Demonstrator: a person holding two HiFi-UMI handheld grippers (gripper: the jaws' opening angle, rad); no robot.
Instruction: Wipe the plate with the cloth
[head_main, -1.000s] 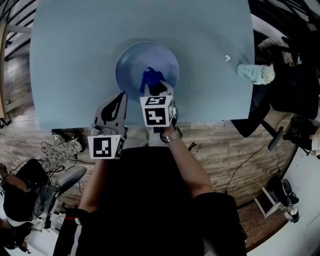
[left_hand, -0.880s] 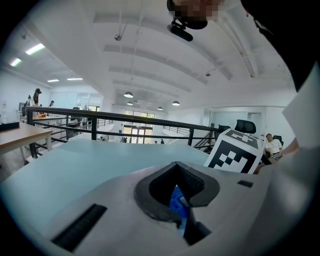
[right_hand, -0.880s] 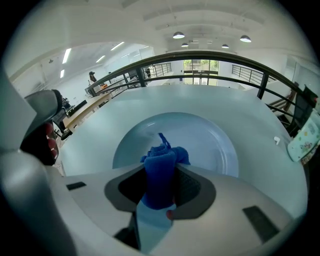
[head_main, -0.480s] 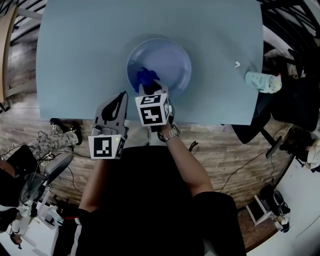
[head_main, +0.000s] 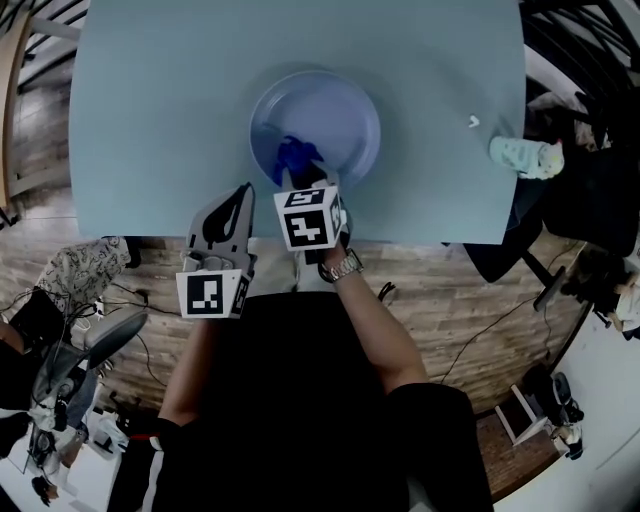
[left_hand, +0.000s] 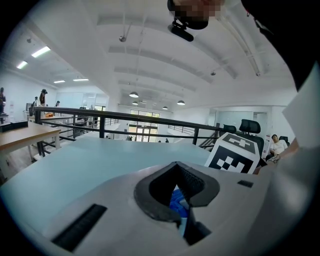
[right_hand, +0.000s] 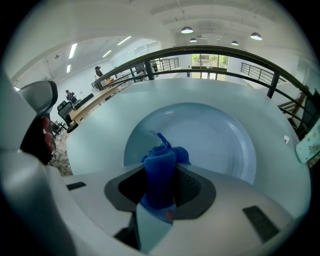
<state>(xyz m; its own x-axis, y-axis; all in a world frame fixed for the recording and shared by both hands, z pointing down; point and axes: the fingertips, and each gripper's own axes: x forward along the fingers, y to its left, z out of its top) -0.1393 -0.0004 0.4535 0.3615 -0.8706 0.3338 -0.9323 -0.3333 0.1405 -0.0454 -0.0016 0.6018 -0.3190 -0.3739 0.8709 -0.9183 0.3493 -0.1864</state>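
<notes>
Blue cloth (head_main: 295, 155), clamped in the right claw (head_main: 303, 176), rests on the near-left part of the plate (head_main: 340, 105), so wiping seems under way and next calls for a sweep across its bare far side; the left claw (head_main: 243, 192), jaws drawn close, idles at the edge of the desk (head_main: 150, 100).

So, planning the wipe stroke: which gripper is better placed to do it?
Right. The right gripper is shut on the cloth over the plate; the left gripper sits off the plate, at the table edge.
</notes>
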